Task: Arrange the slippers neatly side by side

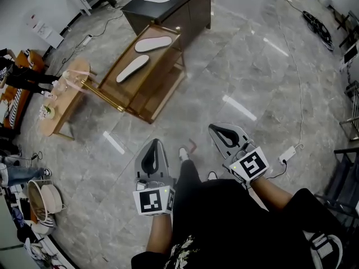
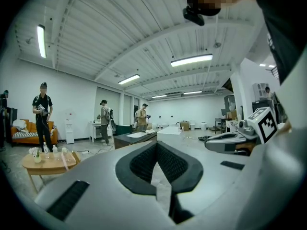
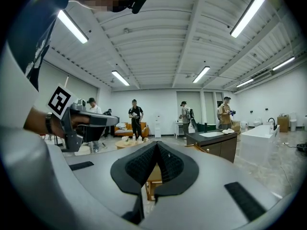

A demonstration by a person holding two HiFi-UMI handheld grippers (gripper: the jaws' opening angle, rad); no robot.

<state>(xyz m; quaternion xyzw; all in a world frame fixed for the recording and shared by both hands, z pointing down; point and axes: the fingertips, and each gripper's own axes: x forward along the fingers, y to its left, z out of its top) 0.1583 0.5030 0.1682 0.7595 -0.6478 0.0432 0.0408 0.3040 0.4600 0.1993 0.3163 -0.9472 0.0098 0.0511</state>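
Slippers: two, white, on wooden rack, well ahead of left tool and right tool; both tools closed, empty.

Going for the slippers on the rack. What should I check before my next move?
1. Both slippers in sight: ok. The upper slipper and lower slipper lie on the wooden rack.
2. Slippers neatly side by side: not ok. They lie staggered and at different angles.
3. Left claw empty: ok. It is shut with nothing between its jaws.
4. Right claw empty: ok. It is shut with nothing between its jaws.
5. Claws open for a grasp: not ok.
6. Slippers within reach: not ok. The rack stands well ahead of both claws.
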